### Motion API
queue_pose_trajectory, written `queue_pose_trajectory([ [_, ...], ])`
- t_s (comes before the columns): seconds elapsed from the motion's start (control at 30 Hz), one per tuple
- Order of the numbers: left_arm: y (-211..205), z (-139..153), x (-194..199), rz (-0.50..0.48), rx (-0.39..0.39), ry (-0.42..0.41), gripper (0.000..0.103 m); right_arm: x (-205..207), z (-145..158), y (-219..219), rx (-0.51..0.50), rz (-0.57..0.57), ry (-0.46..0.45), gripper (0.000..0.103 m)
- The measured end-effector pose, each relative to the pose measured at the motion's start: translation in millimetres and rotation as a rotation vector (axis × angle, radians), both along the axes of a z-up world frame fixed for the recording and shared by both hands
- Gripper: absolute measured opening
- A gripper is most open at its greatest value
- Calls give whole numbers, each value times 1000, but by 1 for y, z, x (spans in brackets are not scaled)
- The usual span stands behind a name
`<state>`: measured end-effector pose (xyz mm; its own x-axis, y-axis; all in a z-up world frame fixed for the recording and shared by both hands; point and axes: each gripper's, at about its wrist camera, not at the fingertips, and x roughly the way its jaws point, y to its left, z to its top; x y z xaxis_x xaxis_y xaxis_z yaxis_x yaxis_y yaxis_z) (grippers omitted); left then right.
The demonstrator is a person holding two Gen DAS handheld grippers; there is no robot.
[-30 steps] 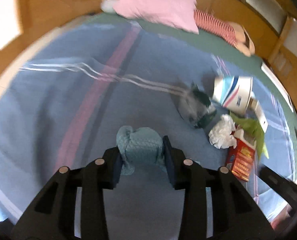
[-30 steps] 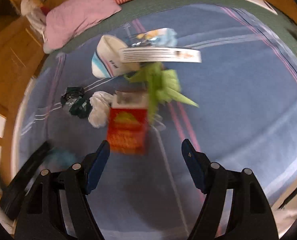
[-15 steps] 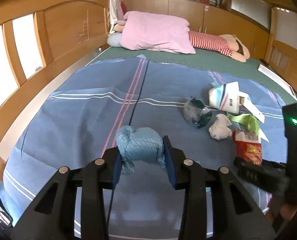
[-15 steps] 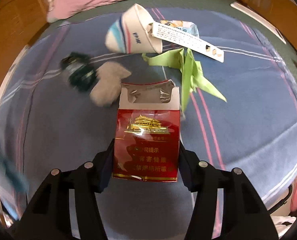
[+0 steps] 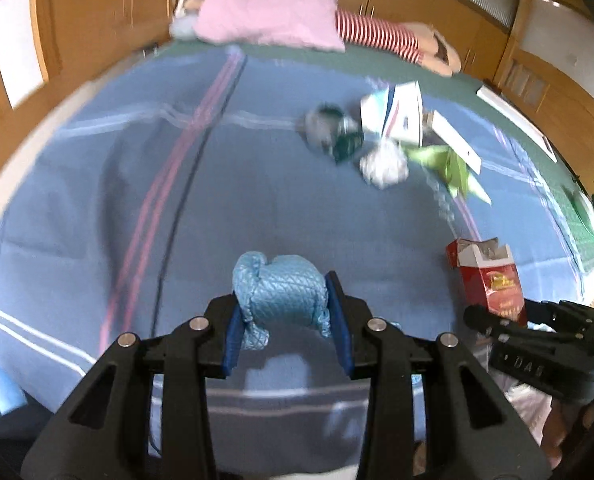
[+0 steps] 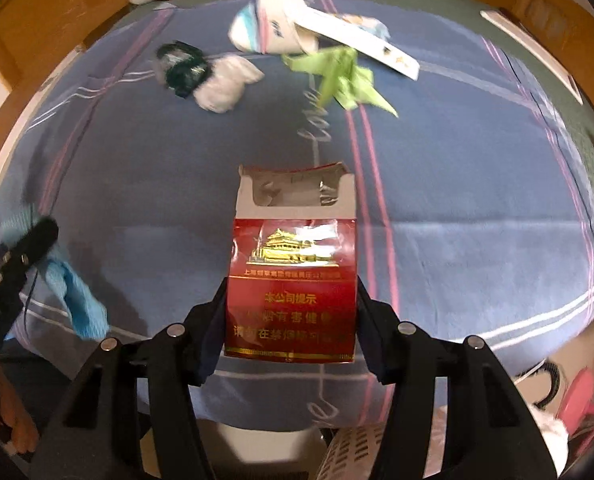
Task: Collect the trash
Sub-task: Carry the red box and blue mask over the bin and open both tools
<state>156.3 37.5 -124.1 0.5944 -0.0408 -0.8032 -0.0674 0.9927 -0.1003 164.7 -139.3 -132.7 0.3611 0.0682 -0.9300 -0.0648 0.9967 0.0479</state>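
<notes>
My left gripper [image 5: 287, 316] is shut on a crumpled light-blue cloth wad [image 5: 281, 292], held above the blue bedspread [image 5: 117, 184]. My right gripper [image 6: 291, 320] is shut on an open red cigarette pack [image 6: 293, 276]; the pack also shows in the left wrist view [image 5: 487, 276]. On the bed lie a dark green crumpled wrapper [image 6: 183, 66], a white tissue ball [image 6: 225, 82], a white-and-blue paper cup [image 6: 269, 26], green paper scraps [image 6: 337, 74] and a white paper strip [image 6: 361, 42].
A pink pillow [image 5: 269, 12] and a striped stuffed toy [image 5: 381, 34] lie at the head of the bed. Wooden bed rails [image 5: 17, 48] surround it. A white mesh basket [image 6: 361, 452] sits below the bed's near edge.
Both grippers have pulled back toward the near edge of the bed with their loads; the right gripper has closed on the red pack and lifted it away from the other trash.
</notes>
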Motion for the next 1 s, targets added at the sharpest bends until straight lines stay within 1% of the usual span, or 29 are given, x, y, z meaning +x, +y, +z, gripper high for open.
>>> queue_pose_trajectory([
  [0.07,-2,-5,-2,-13,-9,20,38,-1,-3,-2,8,-14,7,57],
  [0.17,-8,-10,-7,-15,14,37,38,3,-6,-1,-19,-18,10,57],
  [0.33,-2,-18,-8,26,26,84,38,7,-13,6,-50,-24,16,57],
  [0.4,1,-20,-7,40,26,89,38,9,-18,9,-60,-23,24,57],
  [0.53,4,-21,-7,53,23,98,38,11,-20,14,-58,-35,15,56],
  [0.73,7,-18,-9,64,19,82,38,6,-11,18,-7,-36,-10,56],
  [0.9,8,-17,-10,67,20,72,38,5,-18,26,-23,-23,12,56],
  [1.0,9,-16,-10,71,19,70,38,4,-21,29,-37,-24,1,56],
])
